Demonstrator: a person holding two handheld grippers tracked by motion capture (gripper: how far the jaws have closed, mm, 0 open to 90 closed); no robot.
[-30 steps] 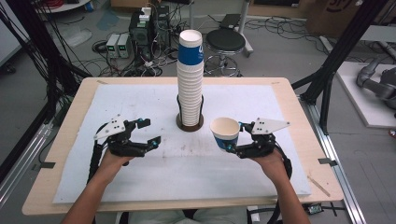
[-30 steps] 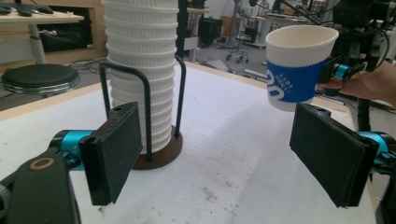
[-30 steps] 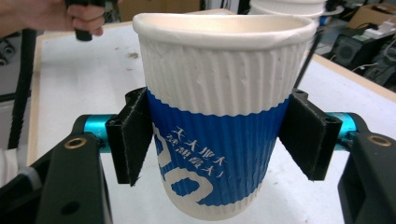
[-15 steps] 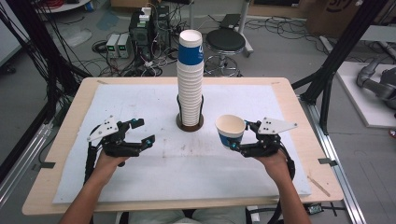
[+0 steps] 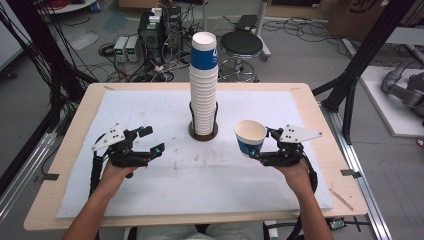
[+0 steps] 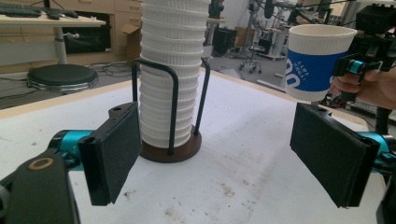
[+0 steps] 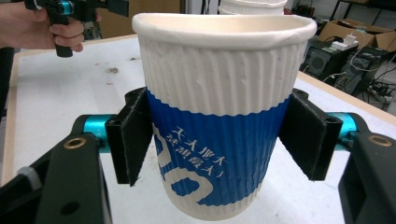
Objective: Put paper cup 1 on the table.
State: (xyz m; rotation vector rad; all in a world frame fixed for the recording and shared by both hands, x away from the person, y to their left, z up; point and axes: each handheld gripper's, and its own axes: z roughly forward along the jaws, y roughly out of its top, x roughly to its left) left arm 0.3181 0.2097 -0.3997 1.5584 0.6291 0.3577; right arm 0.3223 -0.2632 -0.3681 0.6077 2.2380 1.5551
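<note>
Right gripper (image 5: 256, 151) is clamped on a paper cup (image 5: 250, 137), held upright above the white mat (image 5: 200, 185), to the right of the tall stack of cups (image 5: 204, 85) in its holder (image 5: 203, 131). Left gripper (image 5: 150, 142) hovers over the mat with its jaws wide apart and nothing between them. If the cup swings toward the stack, it could knock that tall column over.

From the left gripper view, the stack (image 6: 170, 70) stands inside thin wire rails (only low support), so a bump high up would tip it.

From the right gripper view, the pads (image 7: 133, 140) press the cup's (image 7: 219, 116) ribbed blue band from both sides. Squeezing harder could crush the thin wall; easing off could let it slide out and fall.
</note>
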